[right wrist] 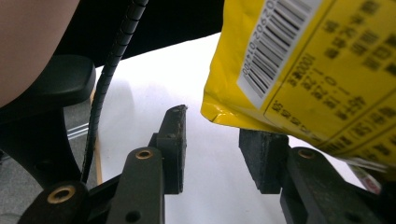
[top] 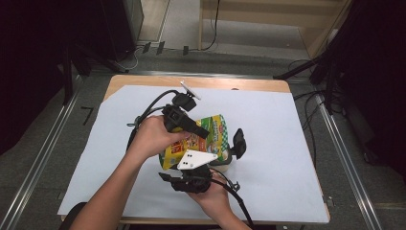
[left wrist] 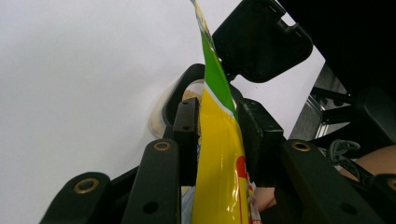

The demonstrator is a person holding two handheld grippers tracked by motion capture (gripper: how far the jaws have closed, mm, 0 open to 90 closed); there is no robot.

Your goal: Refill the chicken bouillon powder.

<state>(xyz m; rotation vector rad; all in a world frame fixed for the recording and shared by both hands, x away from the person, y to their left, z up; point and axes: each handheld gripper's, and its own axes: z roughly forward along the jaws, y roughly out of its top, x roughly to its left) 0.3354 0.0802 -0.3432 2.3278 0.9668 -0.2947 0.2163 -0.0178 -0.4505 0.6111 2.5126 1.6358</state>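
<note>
A yellow and green snack bag [top: 216, 130] hangs tilted above the white sheet [top: 273, 120] in the high view. My left gripper [top: 205, 134] reaches in from the left and is shut on it; in the left gripper view the bag [left wrist: 219, 154] stands edge-on, pinched between both pads, at my left gripper [left wrist: 217, 116]. My right gripper [top: 196, 165] sits below the bag, under its grey plate. In the right gripper view my right gripper [right wrist: 215, 133] is open, and the bag's barcode corner [right wrist: 303, 60] hangs just above the right jaw without touching the pads.
A clear container [left wrist: 161, 109] with a black rim rests on the sheet behind the bag, its black lid [left wrist: 261, 39] flipped open; the lid [top: 238, 142] sits right of the bag. Cables trail from both grippers. Wooden table edge [top: 191, 81] borders the sheet.
</note>
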